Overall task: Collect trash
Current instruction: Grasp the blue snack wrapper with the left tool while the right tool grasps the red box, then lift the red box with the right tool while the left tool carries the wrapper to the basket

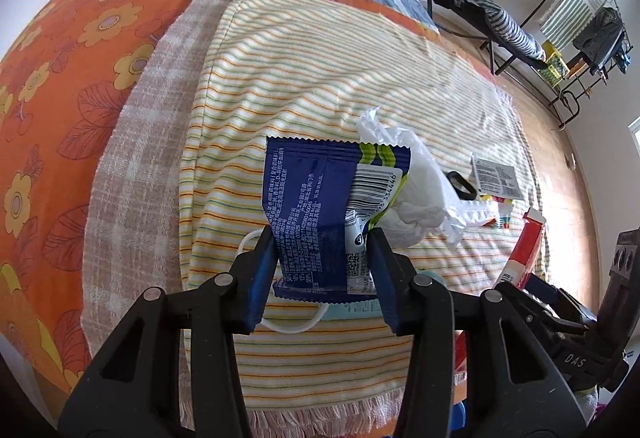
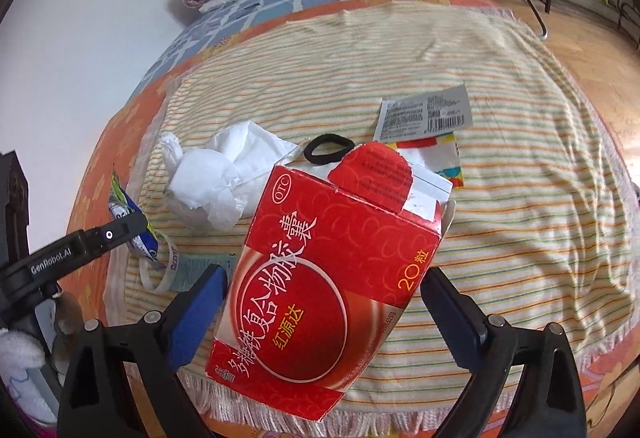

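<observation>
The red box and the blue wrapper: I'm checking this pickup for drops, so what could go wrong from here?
The red box hangs tilted in the right claw, and its torn flap is open, so anything inside might spill. The left claw pinches the blue wrapper only near its lower end; the slick foil could slip. The tissue wad and hair tie remain on the striped towel.

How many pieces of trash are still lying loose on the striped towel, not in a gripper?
5: crumpled white tissue, black hair tie, grey barcode tag, colourful wrapper beneath that tag, face mask near the fringe. More may hide behind the red box.
</observation>
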